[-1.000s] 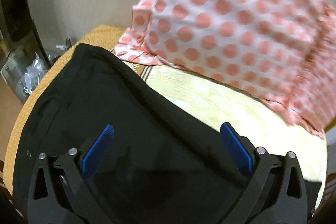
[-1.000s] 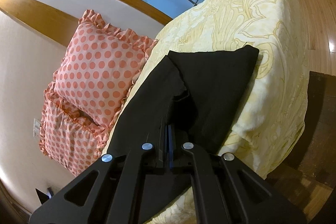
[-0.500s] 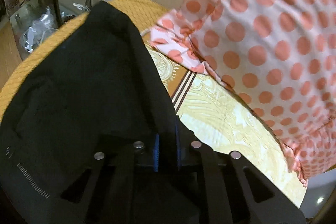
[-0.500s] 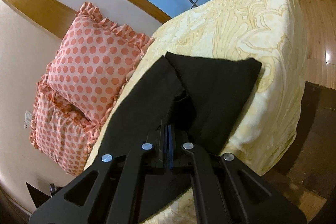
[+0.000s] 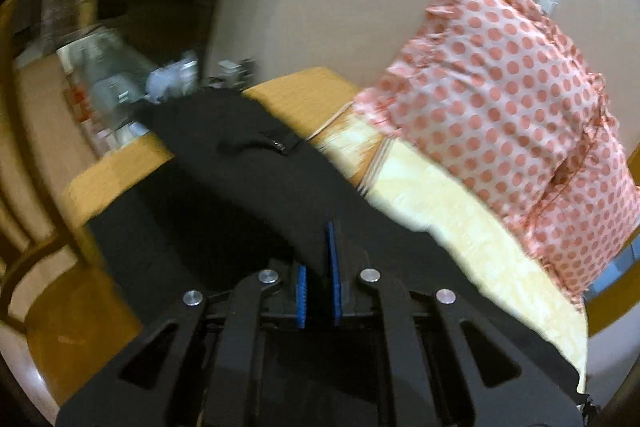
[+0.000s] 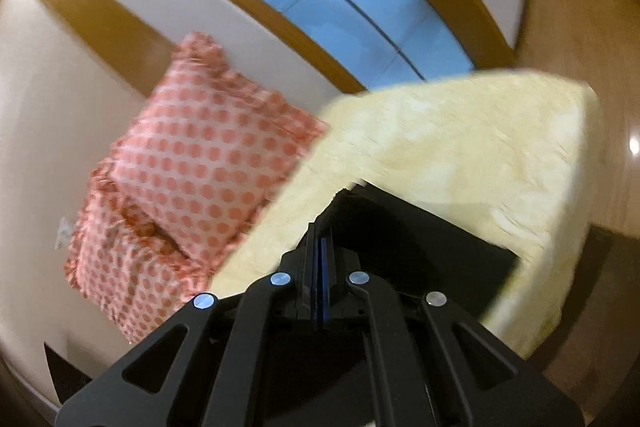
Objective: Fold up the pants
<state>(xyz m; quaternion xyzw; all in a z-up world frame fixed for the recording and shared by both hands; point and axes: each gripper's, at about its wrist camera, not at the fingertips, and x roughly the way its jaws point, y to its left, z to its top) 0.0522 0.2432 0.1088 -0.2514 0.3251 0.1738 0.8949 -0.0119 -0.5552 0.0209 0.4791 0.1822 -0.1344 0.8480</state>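
My left tongs clamp a raised fold of the matte black pants; my right tongs pinch another edge. They drape over the cream patterned bed beside 2 frilled polka-dot pillows. Blur hides the seams.

Two close wrist views along each claw, sharing bed and pillows.
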